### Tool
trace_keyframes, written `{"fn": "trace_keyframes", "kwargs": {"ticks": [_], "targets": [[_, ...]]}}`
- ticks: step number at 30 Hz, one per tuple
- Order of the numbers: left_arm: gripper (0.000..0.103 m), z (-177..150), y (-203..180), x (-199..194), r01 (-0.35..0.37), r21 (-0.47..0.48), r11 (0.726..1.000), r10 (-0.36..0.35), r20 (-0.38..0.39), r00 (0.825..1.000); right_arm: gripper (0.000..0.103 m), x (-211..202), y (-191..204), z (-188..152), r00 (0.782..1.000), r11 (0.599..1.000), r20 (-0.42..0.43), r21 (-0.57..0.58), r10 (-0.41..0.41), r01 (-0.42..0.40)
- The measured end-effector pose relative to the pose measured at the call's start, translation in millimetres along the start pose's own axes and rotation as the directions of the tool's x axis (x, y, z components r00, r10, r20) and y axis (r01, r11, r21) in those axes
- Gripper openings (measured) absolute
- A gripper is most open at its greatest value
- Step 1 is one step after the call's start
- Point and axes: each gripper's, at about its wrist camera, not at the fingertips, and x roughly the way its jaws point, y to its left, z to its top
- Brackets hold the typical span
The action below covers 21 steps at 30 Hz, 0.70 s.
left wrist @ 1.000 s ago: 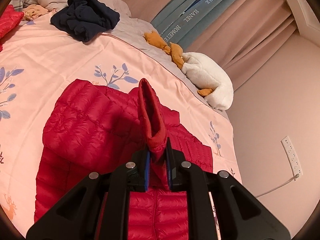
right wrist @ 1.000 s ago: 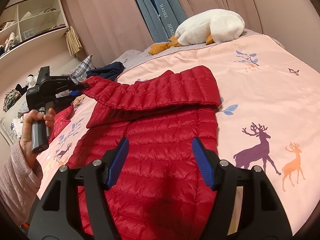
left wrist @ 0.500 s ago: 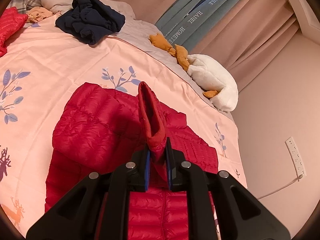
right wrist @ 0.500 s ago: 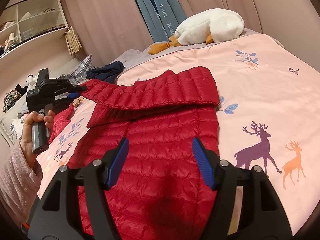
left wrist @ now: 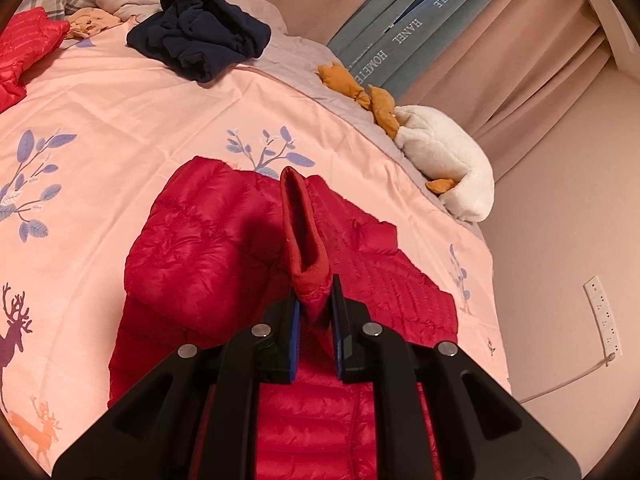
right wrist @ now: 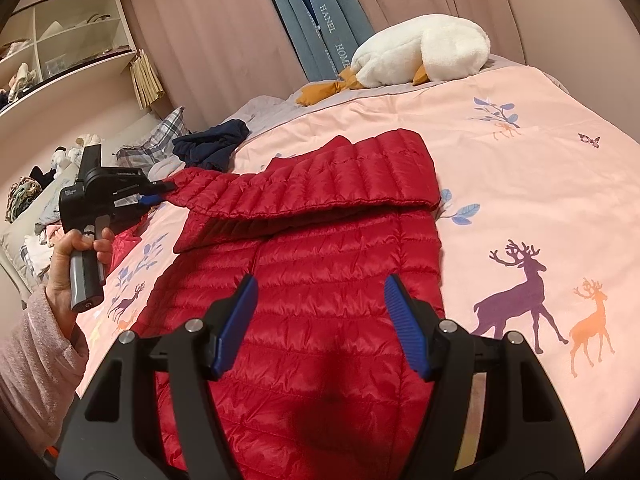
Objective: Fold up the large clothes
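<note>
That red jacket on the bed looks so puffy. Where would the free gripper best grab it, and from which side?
Probably the hem of the red jacket, coming in low from the near edge of the bed. The body lies flat there, so only an edge gives the open right gripper something thin to pinch. The left gripper is shut on the folded-over sleeve's cuff.

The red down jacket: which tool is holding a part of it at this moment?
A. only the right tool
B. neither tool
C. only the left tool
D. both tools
C: the left tool pinches the sleeve end of the red down jacket; the right tool is open above it, gripping nothing.
</note>
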Motion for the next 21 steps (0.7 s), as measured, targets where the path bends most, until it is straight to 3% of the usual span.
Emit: {"fn": "trace_keyframes", "kwargs": {"ticks": [9, 21], "targets": [[0.013, -8, 15, 14, -0.062, 0.0, 0.998, 0.062, -0.038, 0.997, 0.067, 2, 1, -1, 1.0, 1.0, -0.009, -0.002, 0.001, -0.001], [0.013, -18, 19, 33, -0.162, 0.082, 0.983, 0.168, -0.079, 0.983, 0.067, 5, 5, -3, 1.0, 1.0, -0.021, -0.004, 0.001, -0.001]]}}
